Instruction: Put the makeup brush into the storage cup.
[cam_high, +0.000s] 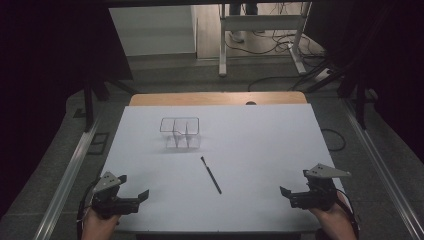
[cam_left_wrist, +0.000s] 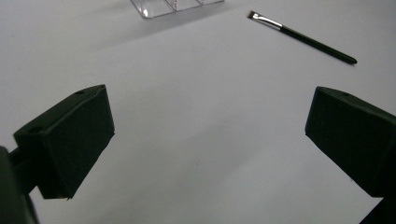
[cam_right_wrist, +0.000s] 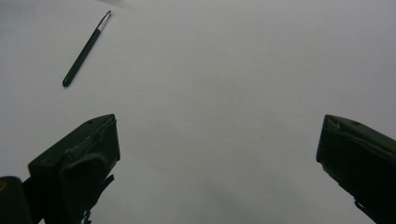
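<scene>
brush (cam_high: 211, 175) lies flat mid-table, well apart from left gripper (cam_high: 134, 187) & right gripper (cam_high: 283, 191), btwn them; both jaws spread, empty.

no readable text, label or number; views dim.

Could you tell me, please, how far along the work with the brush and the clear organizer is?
Nothing looks done yet: the brush lies flat on the white table, apart from the clear organizer, whose compartments look empty. Nothing is in hand: the left claw and right claw are open at the near edge. Left to do, probably: pick up the brush and stand it in the organizer.
</scene>
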